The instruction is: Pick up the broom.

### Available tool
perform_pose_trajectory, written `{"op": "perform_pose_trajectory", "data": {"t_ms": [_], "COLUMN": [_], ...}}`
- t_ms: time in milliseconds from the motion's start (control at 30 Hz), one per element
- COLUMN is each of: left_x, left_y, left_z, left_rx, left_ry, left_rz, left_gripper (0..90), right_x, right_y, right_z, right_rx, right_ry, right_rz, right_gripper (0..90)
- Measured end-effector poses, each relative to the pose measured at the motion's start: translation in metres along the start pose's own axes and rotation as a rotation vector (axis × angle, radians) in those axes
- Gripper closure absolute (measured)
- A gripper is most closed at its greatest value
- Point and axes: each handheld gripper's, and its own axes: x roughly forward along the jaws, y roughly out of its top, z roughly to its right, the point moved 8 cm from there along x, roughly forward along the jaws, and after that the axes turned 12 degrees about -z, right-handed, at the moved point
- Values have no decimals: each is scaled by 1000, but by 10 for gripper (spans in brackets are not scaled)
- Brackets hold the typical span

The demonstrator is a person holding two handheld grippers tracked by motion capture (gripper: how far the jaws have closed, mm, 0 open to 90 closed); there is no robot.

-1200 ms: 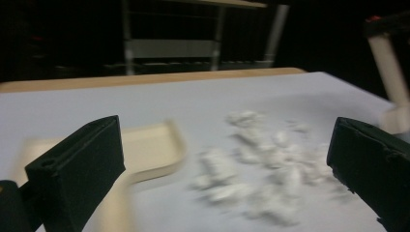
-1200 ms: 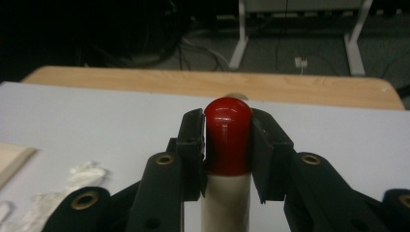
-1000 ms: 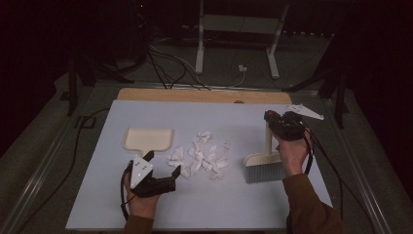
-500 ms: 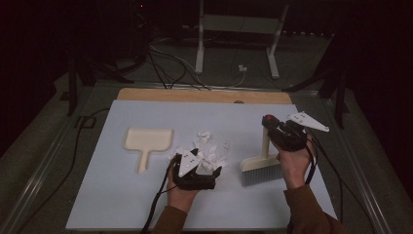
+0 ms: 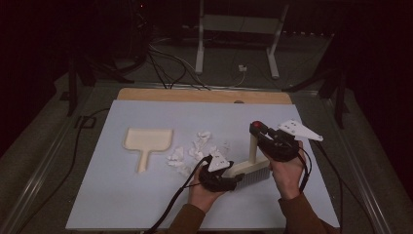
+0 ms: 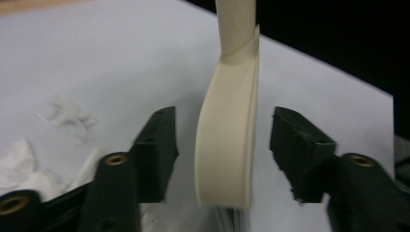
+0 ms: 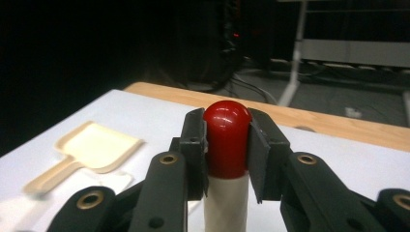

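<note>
Since the earlier frame, the left gripper [image 5: 234,178] has crossed from the dustpan [image 5: 147,142] side to the brush [image 5: 252,168] at lower centre, jaws just closing, pads still short of its cream head. Its bristles are blurred. The right gripper [image 7: 227,145] pinches the upright handle's red cap [image 7: 226,135].

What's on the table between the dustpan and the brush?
White paper scraps lie between the dustpan and the brush, seen in the high view.
</note>
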Motion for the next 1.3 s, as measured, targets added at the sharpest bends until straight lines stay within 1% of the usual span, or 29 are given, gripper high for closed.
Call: {"op": "perform_pose_trajectory", "data": {"t_ms": [33,100,133,167,200,233,267,300,333,400,433,500,567,600,633,700,733,800,867,933,967,1000,1133,1200,1300], "left_x": [3,7,7,7,7,7,6,6,5,5,4,4,3,3,1,0,-1,-2,-4,-6,-8,-9,-17,-20,-24], "left_y": [-1,-3,-4,-4,-4,-4,-5,-5,-5,-5,-6,-5,-6,-6,-5,-5,-5,-5,-5,-5,-5,-5,-4,-5,-6], "left_z": [-1,-2,-1,-1,0,0,0,0,2,2,2,3,3,3,4,6,7,7,7,6,6,6,6,5,4], "left_rx": [-6,-7,-1,1,1,3,2,3,9,4,4,2,-2,-2,-12,-7,-6,-4,-2,0,0,4,23,34,46], "left_ry": [-4,-35,-44,-59,-78,-73,-75,-82,-82,-84,-85,-89,-95,-95,-109,-115,-122,-125,-127,-126,-132,-135,-146,-147,-148], "left_rz": [-10,-29,-33,-37,-39,-41,-46,-49,-52,-54,-56,-56,-57,-57,-58,-56,-57,-56,-56,-56,-53,-53,-49,-53,-55], "left_gripper": [503,603,603,661,683,683,691,693,694,694,695,695,695,695,696,696,696,696,697,696,696,697,697,697,697], "right_x": [0,-1,-1,0,0,0,-1,-1,0,0,1,2,4,5,6,7,8,10,12,13,13,13,11,11,11], "right_y": [0,-1,-1,-1,-2,-2,-2,-2,-3,-4,-5,-7,-10,-12,-14,-16,-18,-22,-26,-30,-33,-36,-43,-45,-47], "right_z": [-2,-4,-4,-4,-4,-4,-3,-3,-2,1,4,6,8,8,9,11,11,12,14,16,17,17,11,8,6], "right_rx": [-3,-15,-15,-20,-21,-21,-34,-37,-34,-21,-19,-12,-25,-32,-40,-50,-52,-53,-55,-41,-30,-30,-73,-95,-119], "right_ry": [4,5,5,7,11,11,17,17,21,34,30,61,77,90,103,130,160,211,240,275,285,293,359,379,395], "right_rz": [0,0,0,7,12,12,22,23,17,-6,-18,-36,-55,-65,-69,-65,-63,-71,-75,-103,-130,-156,-180,-187,-188], "right_gripper": [715,715,715,713,710,710,565,452,371,224,187,100,41,23,5,0,0,0,0,0,1,2,1,0,0]}}
